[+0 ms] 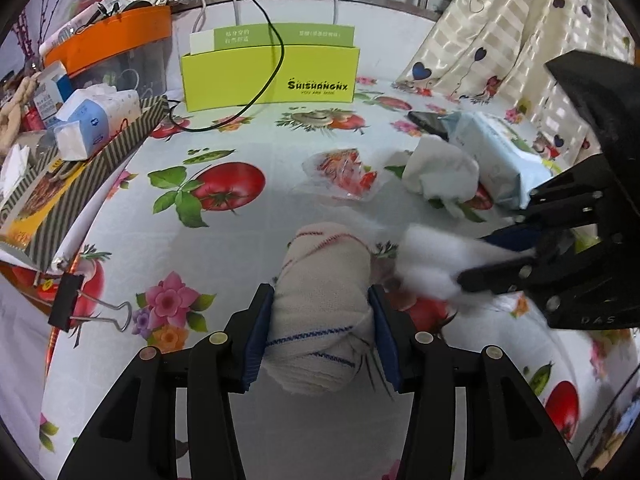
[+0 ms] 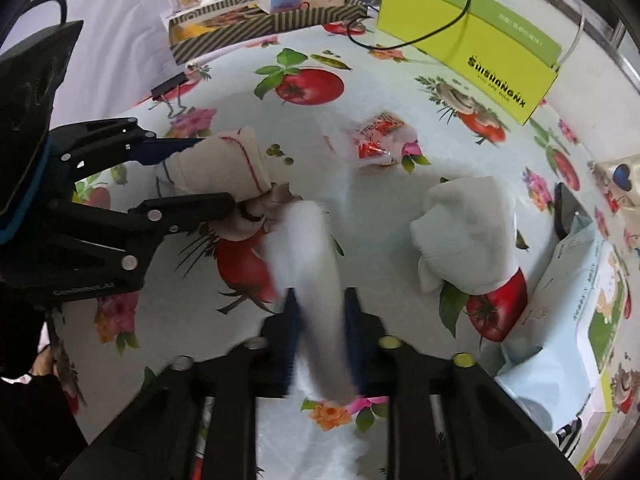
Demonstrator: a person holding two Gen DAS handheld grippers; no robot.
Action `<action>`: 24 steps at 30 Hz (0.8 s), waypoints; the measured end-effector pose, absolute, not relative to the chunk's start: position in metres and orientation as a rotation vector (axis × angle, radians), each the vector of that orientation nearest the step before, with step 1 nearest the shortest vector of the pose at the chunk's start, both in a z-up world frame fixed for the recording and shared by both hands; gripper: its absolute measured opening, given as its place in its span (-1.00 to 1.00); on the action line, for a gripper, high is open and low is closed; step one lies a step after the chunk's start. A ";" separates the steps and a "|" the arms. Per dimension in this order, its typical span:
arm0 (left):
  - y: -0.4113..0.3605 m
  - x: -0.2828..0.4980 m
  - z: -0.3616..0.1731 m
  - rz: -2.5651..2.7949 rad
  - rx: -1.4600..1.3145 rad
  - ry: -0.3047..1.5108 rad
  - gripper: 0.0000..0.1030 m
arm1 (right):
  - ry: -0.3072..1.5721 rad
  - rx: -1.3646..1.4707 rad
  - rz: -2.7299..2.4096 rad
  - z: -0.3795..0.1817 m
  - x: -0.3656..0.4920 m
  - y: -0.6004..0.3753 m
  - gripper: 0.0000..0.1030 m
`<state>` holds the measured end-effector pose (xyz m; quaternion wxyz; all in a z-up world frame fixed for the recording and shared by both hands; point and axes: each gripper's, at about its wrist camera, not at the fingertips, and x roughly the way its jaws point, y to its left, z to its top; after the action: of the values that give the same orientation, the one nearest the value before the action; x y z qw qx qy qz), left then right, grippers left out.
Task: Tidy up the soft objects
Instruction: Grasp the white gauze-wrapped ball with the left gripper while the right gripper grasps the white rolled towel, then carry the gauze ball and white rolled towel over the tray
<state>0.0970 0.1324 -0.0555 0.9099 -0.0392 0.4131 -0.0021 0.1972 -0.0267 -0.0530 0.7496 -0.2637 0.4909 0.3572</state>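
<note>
A rolled beige cloth (image 1: 320,276) with red and blue stripes lies on the fruit-print tablecloth (image 1: 240,248), and my left gripper (image 1: 320,300) is shut on its sides. In the right wrist view the same roll (image 2: 228,160) sits between the left gripper's (image 2: 218,172) fingers. A fluffy white cloth (image 2: 316,248), blurred, lies just beside the roll, and my right gripper (image 2: 320,300) is shut on it. From the left wrist the right gripper (image 1: 472,258) comes in from the right, holding the white cloth (image 1: 428,264). A folded white sock (image 1: 440,172) (image 2: 468,232) lies apart.
A wipes pack (image 1: 500,156) (image 2: 568,308) and a dark phone (image 1: 428,120) lie at the right. A crinkly snack packet (image 1: 344,172) sits mid-table. A lime-green box (image 1: 268,76) stands at the back. A striped box (image 1: 80,184), an orange tub (image 1: 108,44) and a binder clip (image 1: 68,304) are at the left.
</note>
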 end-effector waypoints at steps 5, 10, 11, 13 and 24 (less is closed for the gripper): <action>0.137 0.092 -0.058 0.039 -0.134 0.857 -0.09 | 1.022 -0.530 0.745 -0.042 0.189 -0.035 -0.70; 0.134 0.083 -0.056 0.074 -0.166 0.839 -0.11 | 0.987 -0.463 0.729 -0.032 0.181 -0.047 -0.70; 0.133 0.080 -0.053 0.083 -0.176 0.829 -0.11 | 0.980 -0.451 0.730 -0.030 0.178 -0.049 -0.70; 0.132 0.076 -0.049 0.095 -0.189 0.814 -0.11 | 0.963 -0.429 0.727 -0.026 0.172 -0.053 -0.70; 0.107 0.056 -0.015 0.083 -0.189 0.746 -0.11 | 0.859 -0.290 0.737 0.006 0.145 -0.080 -0.70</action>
<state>0.0555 0.1066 -0.0148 0.9260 -0.0922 0.3639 0.0406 0.1447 -0.0799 0.0056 0.8340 -0.1369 0.4056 0.3480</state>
